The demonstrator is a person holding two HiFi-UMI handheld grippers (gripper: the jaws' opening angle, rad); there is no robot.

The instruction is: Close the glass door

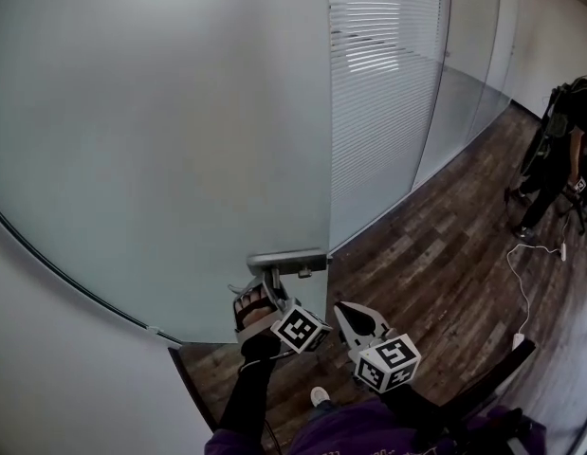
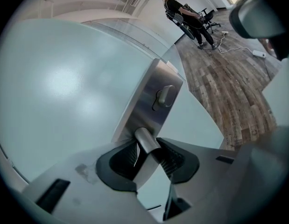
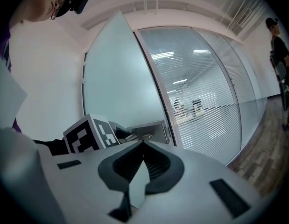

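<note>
Frosted glass door point(image 1: 160, 140) stands ajar in the head view and looks heavy, stiff and breakable. In the left gripper view, the left hand-held gripper point(image 2: 146, 157) grasps the steel lever handle point(image 2: 145, 141), the safest hold. In the right gripper view, the right hand-held gripper point(image 3: 143, 146) is clenched and empty.

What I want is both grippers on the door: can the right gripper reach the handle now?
Probably not cleanly: the left gripper clasps the handle, leaving little free lever for the shut right gripper.

Wood floor point(image 1: 445, 254), white cable point(image 1: 522, 287), distant person point(image 1: 564, 150)
</note>
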